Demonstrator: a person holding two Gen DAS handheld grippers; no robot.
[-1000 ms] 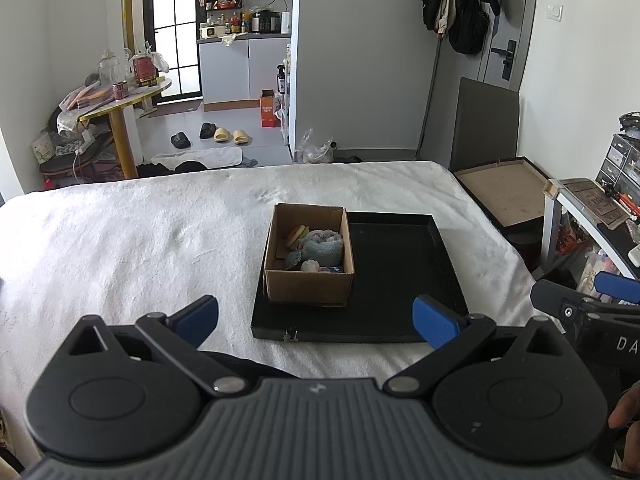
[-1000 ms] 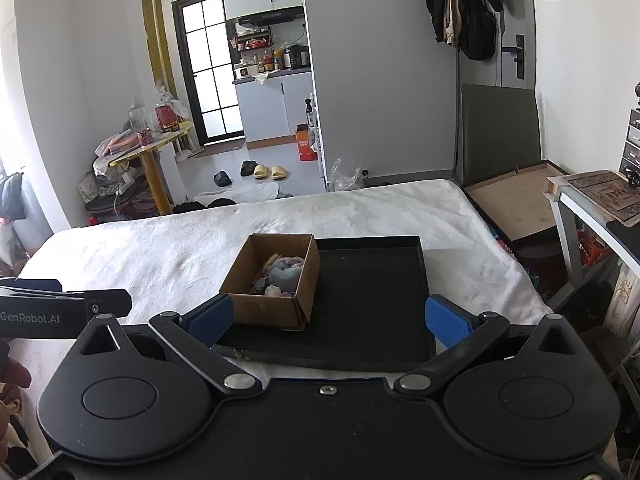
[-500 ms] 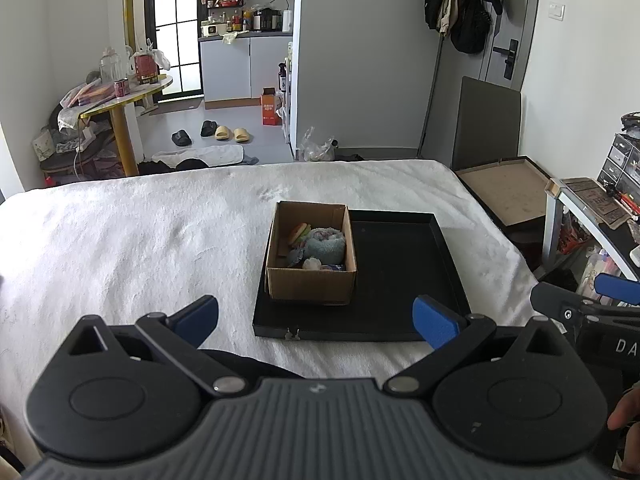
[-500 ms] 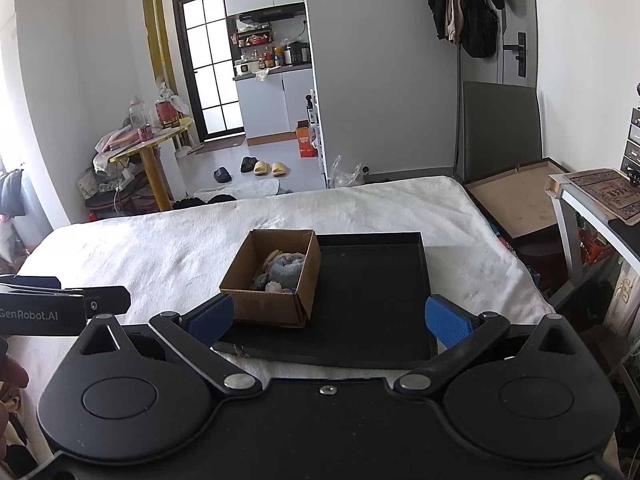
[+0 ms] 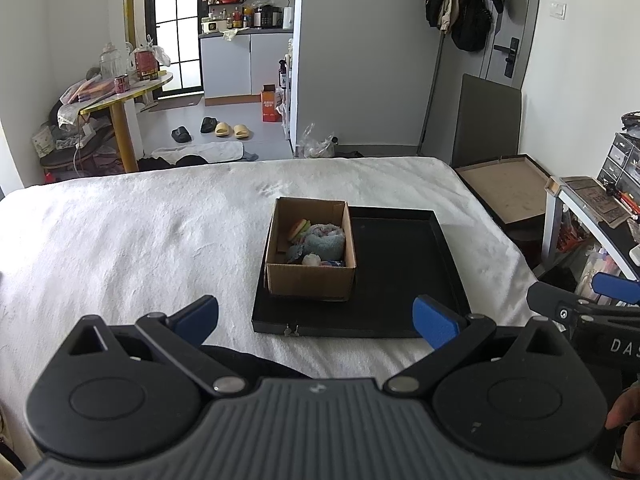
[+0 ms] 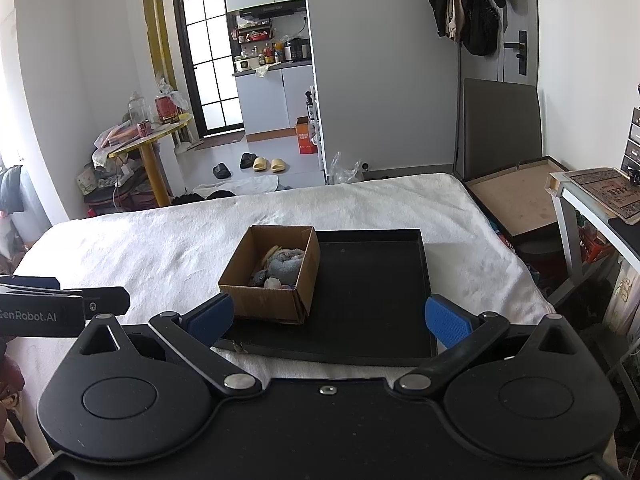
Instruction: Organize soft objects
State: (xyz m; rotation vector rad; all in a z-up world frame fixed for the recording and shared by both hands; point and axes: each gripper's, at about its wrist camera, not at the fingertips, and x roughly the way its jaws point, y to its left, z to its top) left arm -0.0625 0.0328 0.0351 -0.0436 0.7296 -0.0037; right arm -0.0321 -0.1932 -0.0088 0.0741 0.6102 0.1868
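A small cardboard box (image 5: 310, 280) stands in the left part of a black tray (image 5: 400, 272) on the white-covered bed (image 5: 140, 232). Inside the box lie a grey-blue rolled cloth (image 5: 325, 242), a burger-shaped soft toy (image 5: 299, 229) and other small soft items. The box (image 6: 268, 298), the tray (image 6: 372, 284) and the cloth (image 6: 285, 269) also show in the right wrist view. My left gripper (image 5: 316, 318) is open and empty, held back from the tray's near edge. My right gripper (image 6: 328, 320) is open and empty, over the tray's near edge.
A brown board in a black frame (image 5: 506, 188) leans at the bed's right side, with a desk and drawers (image 5: 600, 200) beyond. Past the bed's far edge are a yellow side table (image 5: 120, 96), slippers (image 5: 226, 130) and a kitchen area.
Both grippers have shifted slightly; the box and tray sit a little lower in the views. Both stay open and empty. Nothing on the bed has moved.
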